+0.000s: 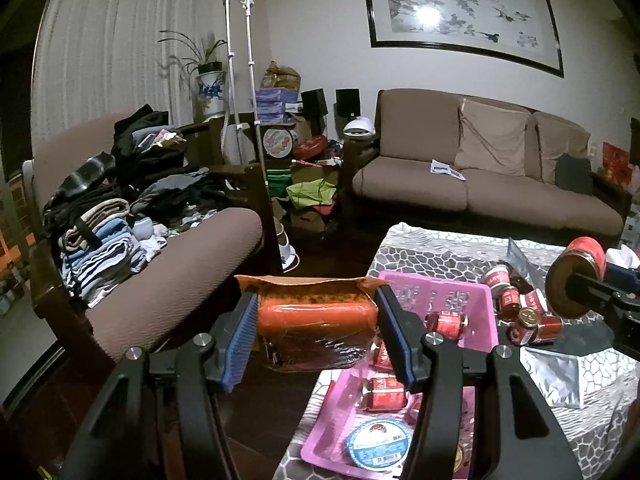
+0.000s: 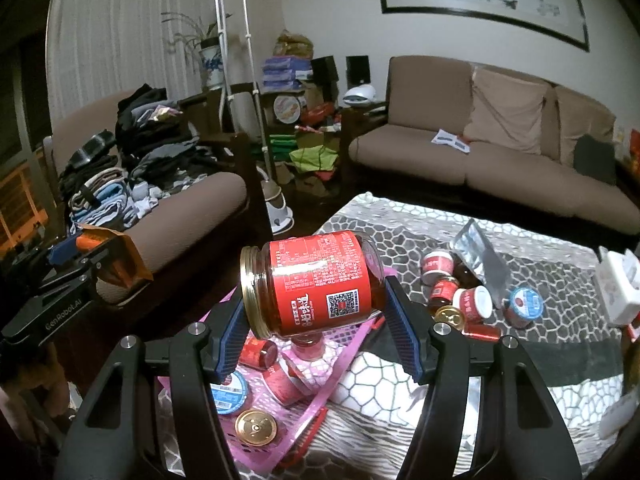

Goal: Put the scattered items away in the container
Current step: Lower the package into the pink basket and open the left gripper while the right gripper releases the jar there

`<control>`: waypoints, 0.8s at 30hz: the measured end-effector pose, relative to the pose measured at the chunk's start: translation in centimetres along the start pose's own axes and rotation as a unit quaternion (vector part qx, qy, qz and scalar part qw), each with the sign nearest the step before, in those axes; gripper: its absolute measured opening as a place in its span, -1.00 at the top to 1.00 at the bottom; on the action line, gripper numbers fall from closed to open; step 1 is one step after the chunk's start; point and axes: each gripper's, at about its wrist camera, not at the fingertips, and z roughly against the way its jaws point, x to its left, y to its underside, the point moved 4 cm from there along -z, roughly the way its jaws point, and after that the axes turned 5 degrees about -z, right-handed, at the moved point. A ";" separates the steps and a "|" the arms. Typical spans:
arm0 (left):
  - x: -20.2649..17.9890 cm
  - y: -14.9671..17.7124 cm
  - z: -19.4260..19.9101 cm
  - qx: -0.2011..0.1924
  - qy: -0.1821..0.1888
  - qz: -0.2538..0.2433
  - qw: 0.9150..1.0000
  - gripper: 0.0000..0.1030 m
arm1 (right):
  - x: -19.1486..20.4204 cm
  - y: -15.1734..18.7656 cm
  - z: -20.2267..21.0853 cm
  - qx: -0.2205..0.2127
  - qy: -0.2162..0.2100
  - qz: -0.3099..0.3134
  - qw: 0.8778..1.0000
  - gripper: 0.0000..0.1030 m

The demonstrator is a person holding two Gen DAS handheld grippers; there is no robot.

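Observation:
My left gripper (image 1: 316,328) is shut on an orange snack packet (image 1: 316,312), held in the air at the left edge of the pink basket (image 1: 440,292). My right gripper (image 2: 314,320) is shut on a large red-labelled jar (image 2: 316,280) with a gold lid, held tilted above the pink basket (image 2: 352,340). The basket holds several small red jars (image 1: 446,324), a blue-lidded cup (image 1: 378,442) and a gold-lidded jar (image 2: 255,426). The right gripper and its jar also show in the left wrist view (image 1: 576,280).
Several small red jars (image 2: 444,292), a blue-lidded cup (image 2: 524,304) and silver foil pouches (image 2: 480,260) lie on the patterned tablecloth (image 2: 540,360) right of the basket. A white box (image 2: 618,284) sits at the far right. Sofas stand behind and to the left.

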 end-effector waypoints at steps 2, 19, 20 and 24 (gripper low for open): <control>0.3 0.0 0.1 0.002 -0.002 0.001 1.000 -0.12 | 0.3 0.0 0.0 0.000 -0.003 0.002 1.000 -0.16; 0.4 0.2 -0.7 0.033 -0.014 0.007 0.999 -0.12 | 1.2 0.3 -0.1 0.005 -0.005 0.005 1.000 -0.16; 0.2 0.1 -0.6 0.030 -0.011 0.008 0.999 -0.12 | 1.2 0.3 -0.1 0.006 -0.004 0.004 1.000 -0.16; -0.5 0.5 -1.2 0.013 -0.024 0.004 1.000 -0.12 | 0.6 0.3 -0.5 0.008 -0.004 -0.002 1.000 -0.16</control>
